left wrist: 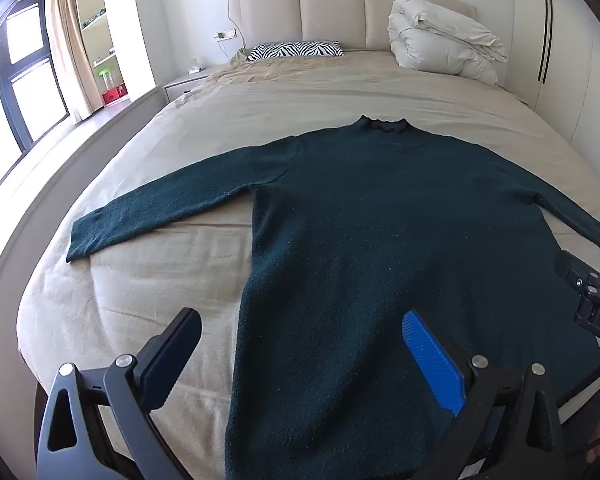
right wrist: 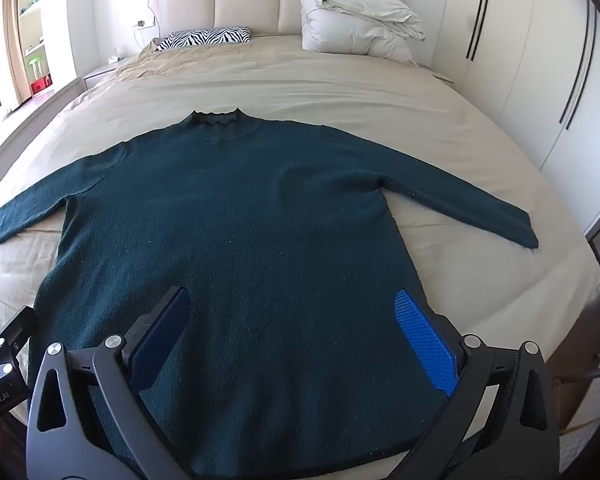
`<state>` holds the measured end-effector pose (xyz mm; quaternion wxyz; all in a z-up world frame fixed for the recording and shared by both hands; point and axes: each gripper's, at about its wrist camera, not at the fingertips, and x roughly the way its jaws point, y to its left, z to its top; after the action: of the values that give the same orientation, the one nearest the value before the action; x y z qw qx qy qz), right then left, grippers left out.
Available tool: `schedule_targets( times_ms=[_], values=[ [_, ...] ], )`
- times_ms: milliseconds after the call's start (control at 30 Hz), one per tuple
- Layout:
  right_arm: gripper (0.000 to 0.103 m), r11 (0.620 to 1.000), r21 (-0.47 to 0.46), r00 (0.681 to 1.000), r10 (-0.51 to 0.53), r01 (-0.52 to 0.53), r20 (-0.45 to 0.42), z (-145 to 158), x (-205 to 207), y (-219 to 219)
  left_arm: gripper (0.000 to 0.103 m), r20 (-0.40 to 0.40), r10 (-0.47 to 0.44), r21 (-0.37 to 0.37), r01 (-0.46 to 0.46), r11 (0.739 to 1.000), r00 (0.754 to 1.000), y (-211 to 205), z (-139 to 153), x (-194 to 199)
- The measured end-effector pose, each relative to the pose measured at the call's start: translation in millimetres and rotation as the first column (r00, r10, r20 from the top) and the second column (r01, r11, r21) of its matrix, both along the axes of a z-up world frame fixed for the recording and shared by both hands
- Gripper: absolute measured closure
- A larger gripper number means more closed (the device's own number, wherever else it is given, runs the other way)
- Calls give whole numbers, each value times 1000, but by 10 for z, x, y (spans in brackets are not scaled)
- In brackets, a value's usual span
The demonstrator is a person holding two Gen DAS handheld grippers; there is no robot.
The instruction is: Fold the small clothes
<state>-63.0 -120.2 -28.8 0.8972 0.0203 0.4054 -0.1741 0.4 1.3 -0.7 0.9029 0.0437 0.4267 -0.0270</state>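
Sweater [right wrist: 236,224] laid flat on bed [right wrist: 340,88], no fold begun; left gripper [left wrist: 300,364] & right gripper [right wrist: 296,340] held spread, nothing pinched; sleeve grab prob. needed next.

Bright daylight pours in from the window [left wrist: 24,76] on the left, blowing it out to white, shadows stay soft, everything's sharp, though the fisheye bends the edges and darkens the corners.

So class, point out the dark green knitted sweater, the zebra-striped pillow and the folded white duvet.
Dark green knitted sweater [right wrist: 236,240], right wrist view, chest.
Zebra-striped pillow [left wrist: 296,49], left wrist view, top face.
Folded white duvet [right wrist: 356,28], right wrist view, front.
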Motion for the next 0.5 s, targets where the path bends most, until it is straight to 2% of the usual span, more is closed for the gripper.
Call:
schedule_targets(
  times_ms=[500],
  values=[
    [0, 1000, 8, 1000, 10, -10, -19, -93, 37, 48, 0, -1, 20, -5, -20, 1000, 1000, 73, -30, -24]
  ],
)
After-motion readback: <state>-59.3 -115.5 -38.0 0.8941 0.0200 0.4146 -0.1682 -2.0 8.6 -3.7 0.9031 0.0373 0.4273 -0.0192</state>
